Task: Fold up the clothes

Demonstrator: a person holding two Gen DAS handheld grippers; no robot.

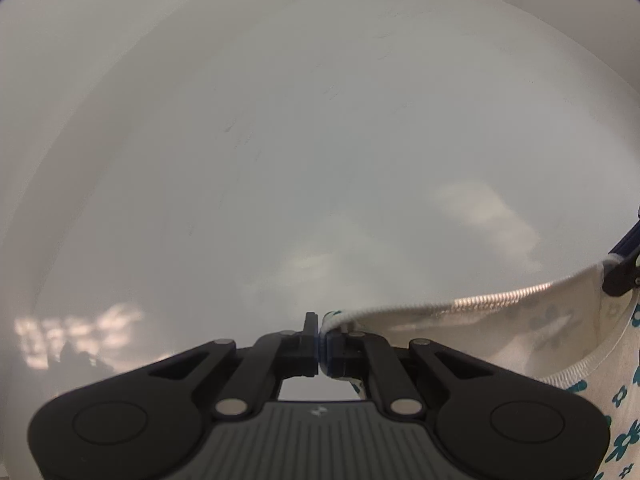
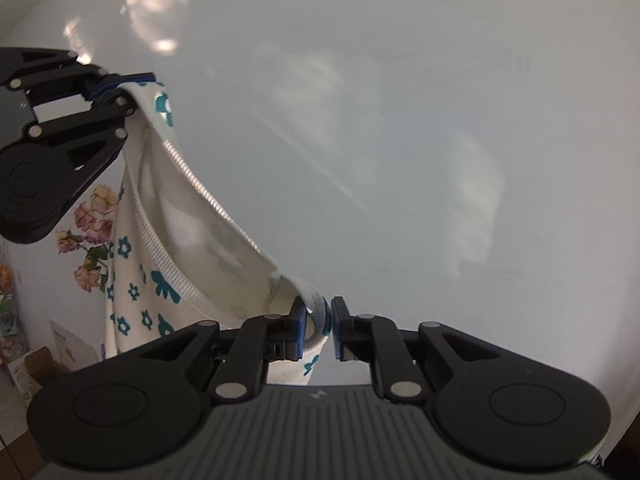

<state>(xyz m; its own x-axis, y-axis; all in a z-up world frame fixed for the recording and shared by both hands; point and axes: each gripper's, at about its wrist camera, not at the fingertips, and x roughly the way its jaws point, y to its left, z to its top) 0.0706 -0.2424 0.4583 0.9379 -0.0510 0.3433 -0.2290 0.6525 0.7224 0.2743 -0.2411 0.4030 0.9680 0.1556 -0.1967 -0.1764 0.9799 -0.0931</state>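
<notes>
A white garment with teal flowers hangs in the air between my two grippers, held by its ribbed edge. In the left wrist view my left gripper is shut on one end of that edge, and the cloth runs off to the right toward my right gripper at the frame's border. In the right wrist view my right gripper pinches a folded loop of the ribbed edge between its blue pads. My left gripper shows at upper left, clamped on the other end. The garment's lower part is out of view.
Both cameras face a plain white wall with patches of sunlight. Pink artificial flowers stand at the left behind the cloth, and cardboard boxes sit low at the left.
</notes>
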